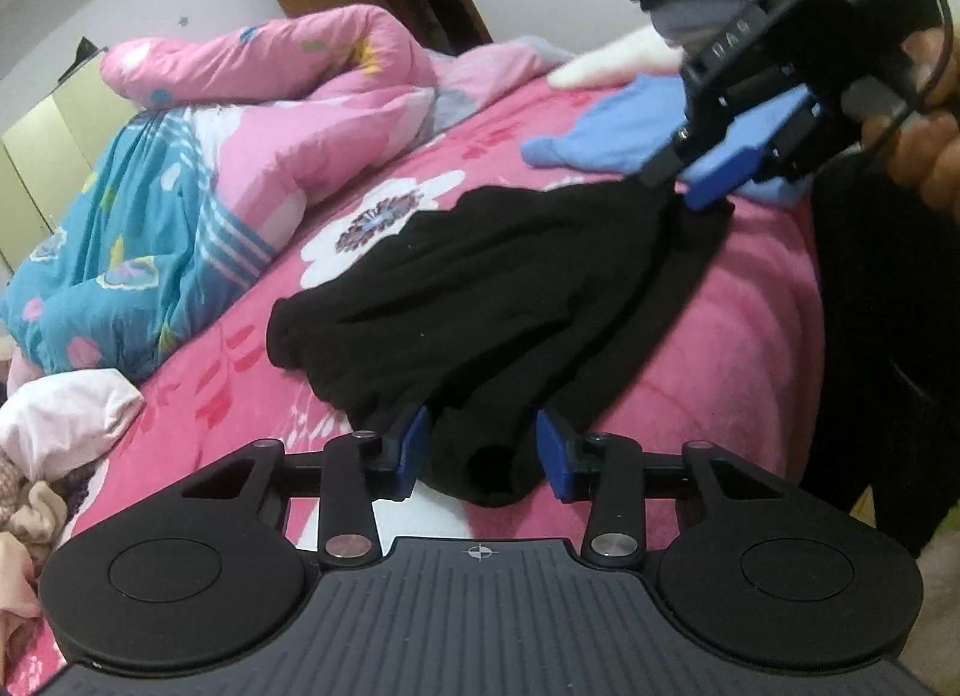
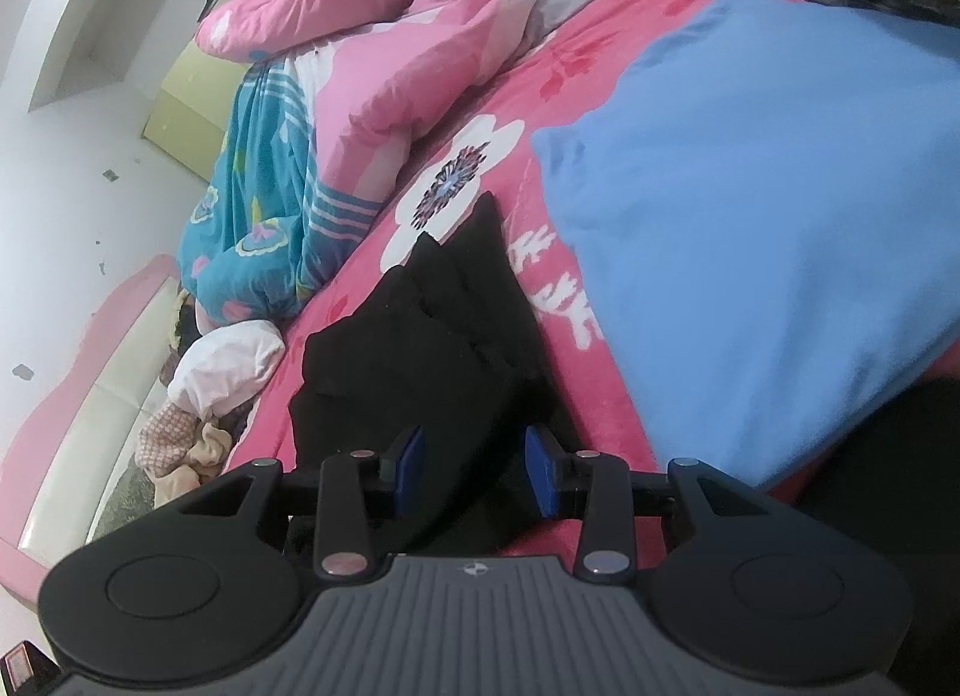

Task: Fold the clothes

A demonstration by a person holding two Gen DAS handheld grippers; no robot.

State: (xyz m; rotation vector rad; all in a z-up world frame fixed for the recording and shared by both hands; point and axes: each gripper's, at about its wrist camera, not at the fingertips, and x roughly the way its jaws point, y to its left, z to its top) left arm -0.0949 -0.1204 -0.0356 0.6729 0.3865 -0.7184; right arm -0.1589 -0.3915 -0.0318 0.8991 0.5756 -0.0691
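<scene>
Black garment [image 1: 480, 300] is lying on the pink bed [image 1: 720, 348]; I am pinching its ends with left tongs [image 1: 480, 450] and right tongs [image 2: 471, 471], beside a blue garment [image 2: 750, 216].

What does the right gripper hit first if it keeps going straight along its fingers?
The right gripper already has the black garment bunched between its fingers, so more of that cloth comes first, then probably the pink floral bedsheet under it. The blue garment lies off to the right of that line.
</scene>
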